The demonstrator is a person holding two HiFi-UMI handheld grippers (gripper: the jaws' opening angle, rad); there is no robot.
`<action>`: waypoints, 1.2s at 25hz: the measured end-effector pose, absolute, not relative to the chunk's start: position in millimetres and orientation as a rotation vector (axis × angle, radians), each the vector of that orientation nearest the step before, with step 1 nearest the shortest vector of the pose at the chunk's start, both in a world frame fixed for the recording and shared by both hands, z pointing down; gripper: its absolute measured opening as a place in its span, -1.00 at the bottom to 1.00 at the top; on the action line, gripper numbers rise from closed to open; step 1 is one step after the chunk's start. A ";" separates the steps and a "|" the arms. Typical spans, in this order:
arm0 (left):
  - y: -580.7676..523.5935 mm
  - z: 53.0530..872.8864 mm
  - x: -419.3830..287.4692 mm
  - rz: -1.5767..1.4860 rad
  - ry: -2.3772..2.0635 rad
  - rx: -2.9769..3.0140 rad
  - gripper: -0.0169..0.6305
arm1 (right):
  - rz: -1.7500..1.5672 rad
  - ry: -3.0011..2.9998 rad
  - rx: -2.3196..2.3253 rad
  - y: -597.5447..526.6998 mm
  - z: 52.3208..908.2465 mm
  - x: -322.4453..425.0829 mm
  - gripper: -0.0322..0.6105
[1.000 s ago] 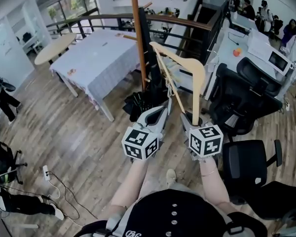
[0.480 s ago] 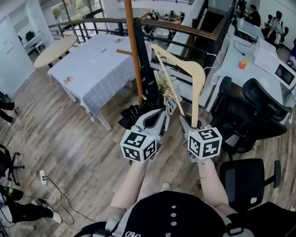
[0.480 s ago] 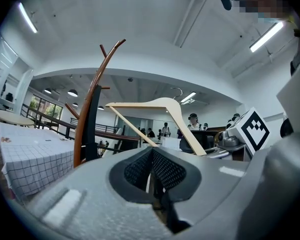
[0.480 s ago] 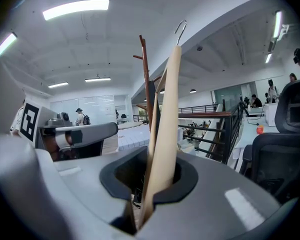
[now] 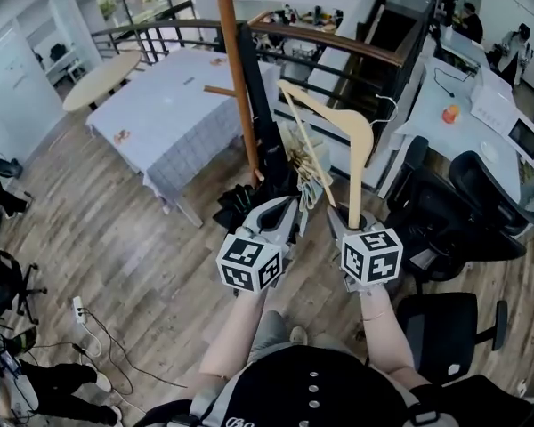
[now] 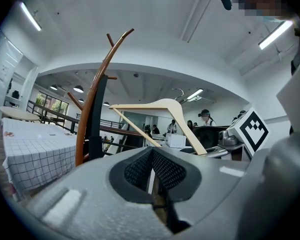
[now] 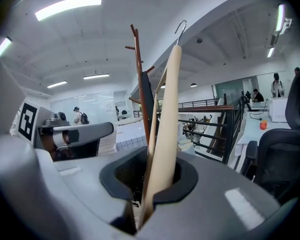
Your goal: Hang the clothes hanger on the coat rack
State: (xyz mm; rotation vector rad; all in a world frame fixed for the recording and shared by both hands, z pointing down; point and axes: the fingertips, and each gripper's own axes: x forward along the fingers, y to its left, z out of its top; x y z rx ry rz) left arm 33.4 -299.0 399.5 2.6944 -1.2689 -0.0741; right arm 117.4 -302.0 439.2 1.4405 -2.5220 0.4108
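Approach step: right gripper [image 5: 349,225] fingers clenched on the wooden clothes hanger [image 5: 357,148], upright just right of the coat rack [image 5: 234,87]; left gripper [image 5: 283,213] fingers pinched together, seemingly empty; next move likely lifts its hook [image 7: 180,28] over a peg [image 5: 221,90].

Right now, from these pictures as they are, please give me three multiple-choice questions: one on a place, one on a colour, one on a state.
1. In the head view, where is the coat rack pole relative to the hanger?
A. to its left
B. to its right
C. under it

2. The hanger is
A. black
B. pale wood
C. red

3. The hanger is
A. hooked on the rack
B. lying on the floor
C. clamped in the right gripper, off the rack

Key:
1 A, the pole rises left of the hanger.
2 B, it shows pale wood in every view.
3 C, one arm end sits between the jaws and the hook hangs on nothing.
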 end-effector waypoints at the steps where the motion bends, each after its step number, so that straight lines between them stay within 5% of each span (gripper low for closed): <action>1: -301.1 401.5 32.1 -0.069 -1.269 2.689 -0.96 | 0.414 -2.521 1.442 -305.2 440.2 116.7 -0.76; 30: -465.1 381.8 -16.5 -0.118 -1.245 2.727 -0.96 | 0.330 -2.506 1.449 -471.0 420.5 58.9 -0.76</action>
